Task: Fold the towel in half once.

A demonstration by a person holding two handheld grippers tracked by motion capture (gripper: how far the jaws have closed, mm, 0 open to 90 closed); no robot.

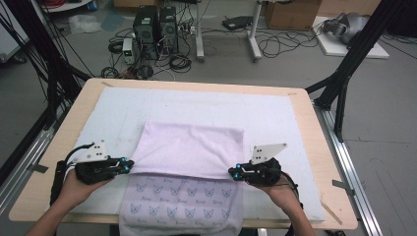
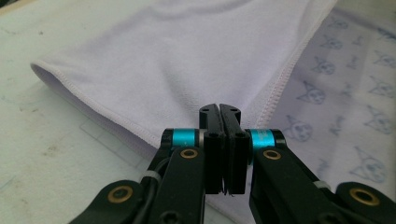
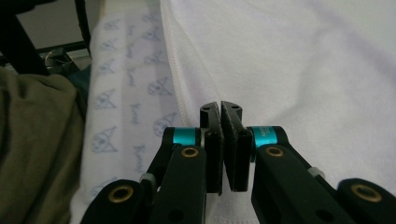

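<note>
A pale lilac towel (image 1: pixel 189 147) lies folded on the white mat (image 1: pixel 196 101), its plain upper layer turned back over a lower layer printed with small blue cat faces (image 1: pixel 182 206). My left gripper (image 1: pixel 130 167) is at the near left corner of the upper layer, and its jaws are pressed together over that corner (image 2: pixel 219 109). My right gripper (image 1: pixel 232 172) is at the near right corner, jaws likewise closed (image 3: pixel 220 106) on the hemmed edge. The cloth (image 2: pixel 187 56) spreads away beyond the left jaws, and the plain layer (image 3: pixel 289 60) spreads beyond the right ones. The pinched corners are hidden under the jaws.
The wooden table (image 1: pixel 314 128) has bare mat behind and beside the towel. Black frame posts (image 1: pixel 344 73) stand at the table's right and left. Computer towers (image 1: pixel 155 29) and cables lie on the floor behind. The person's olive clothing (image 3: pixel 32 140) is at the near edge.
</note>
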